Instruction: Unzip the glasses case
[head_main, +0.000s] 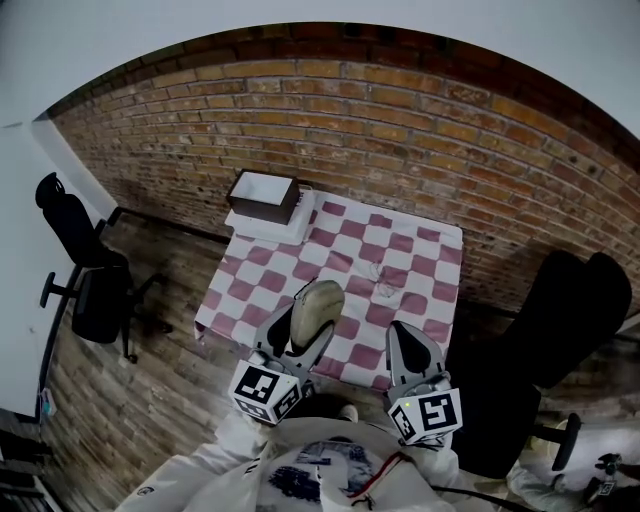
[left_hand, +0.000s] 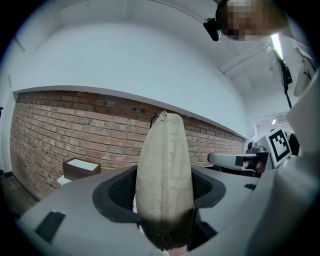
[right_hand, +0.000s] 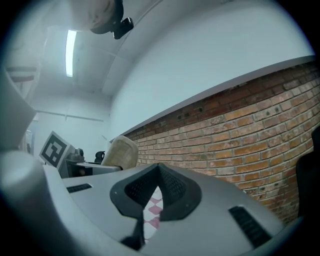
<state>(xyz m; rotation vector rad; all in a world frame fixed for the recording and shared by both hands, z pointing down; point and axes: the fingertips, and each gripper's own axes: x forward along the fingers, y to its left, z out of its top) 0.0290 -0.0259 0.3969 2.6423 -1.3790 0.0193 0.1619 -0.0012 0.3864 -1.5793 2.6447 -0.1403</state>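
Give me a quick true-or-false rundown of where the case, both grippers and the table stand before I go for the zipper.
1. The left gripper is shut on the glasses case. True.
2. The right gripper grips the case's zipper pull. False: its jaws are together with nothing between them, and it stands to the side of the case, apart from it.
3. The case lies flat on the checked cloth. False: the left gripper holds it up off the table.
4. A box sits at the far left corner of the cloth. True.
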